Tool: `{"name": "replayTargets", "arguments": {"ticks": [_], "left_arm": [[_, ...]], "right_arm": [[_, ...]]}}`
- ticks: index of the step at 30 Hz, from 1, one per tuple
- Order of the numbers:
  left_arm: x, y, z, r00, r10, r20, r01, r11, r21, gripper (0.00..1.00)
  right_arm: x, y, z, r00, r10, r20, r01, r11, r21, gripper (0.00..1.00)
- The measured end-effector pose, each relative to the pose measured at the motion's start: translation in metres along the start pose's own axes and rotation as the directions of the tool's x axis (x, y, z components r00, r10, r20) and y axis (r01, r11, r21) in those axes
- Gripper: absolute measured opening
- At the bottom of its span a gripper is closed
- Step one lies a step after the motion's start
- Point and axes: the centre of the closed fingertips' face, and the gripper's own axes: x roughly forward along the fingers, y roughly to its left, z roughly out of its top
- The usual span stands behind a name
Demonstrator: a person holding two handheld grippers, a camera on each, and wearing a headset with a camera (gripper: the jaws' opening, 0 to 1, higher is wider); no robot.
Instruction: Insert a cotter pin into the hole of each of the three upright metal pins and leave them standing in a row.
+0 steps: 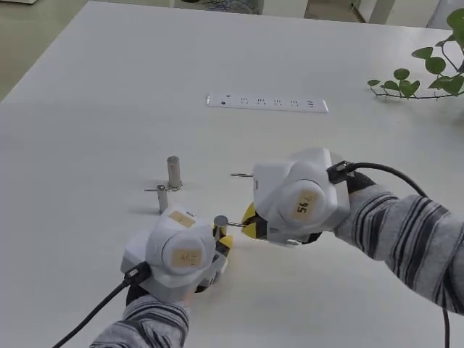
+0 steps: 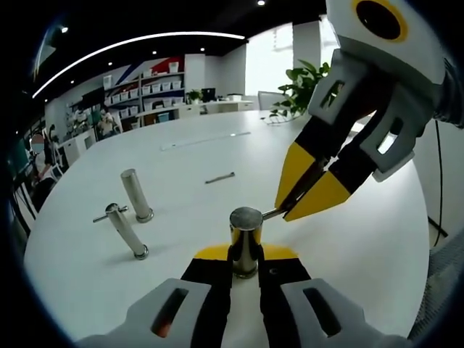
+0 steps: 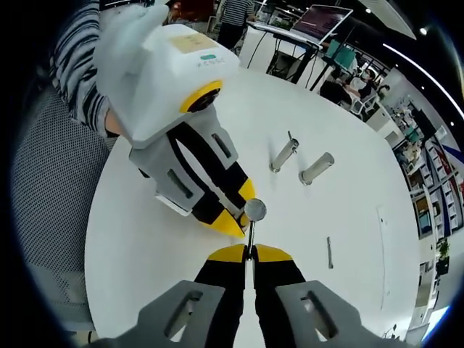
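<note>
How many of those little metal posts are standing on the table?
3. The nearest post is clamped in the left hand-held gripper; the middle post has a thin pin through it; the far post stands bare.

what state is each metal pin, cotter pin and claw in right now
left claw: shut on near metal pin
near metal pin: upright, held
right claw: shut on held cotter pin
held cotter pin: tip at near metal pin's top end, not visibly through
middle metal pin: standing, crosswise cotter pin through it
far metal pin: standing, no cotter pin
spare cotter pin: lying flat on table
</note>
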Motion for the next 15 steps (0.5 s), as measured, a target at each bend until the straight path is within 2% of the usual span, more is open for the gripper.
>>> {"name": "replayTargets", "arguments": {"ticks": [15], "left_arm": [[0.000, 0.000, 0.000, 1.0000, 0.008, -0.002, -0.008, 1.000, -0.006, 0.09]], "right_arm": [[0.005, 0.000, 0.014, 0.9986, -0.012, 0.051, 0.011, 1.000, 0.022, 0.00]]}}
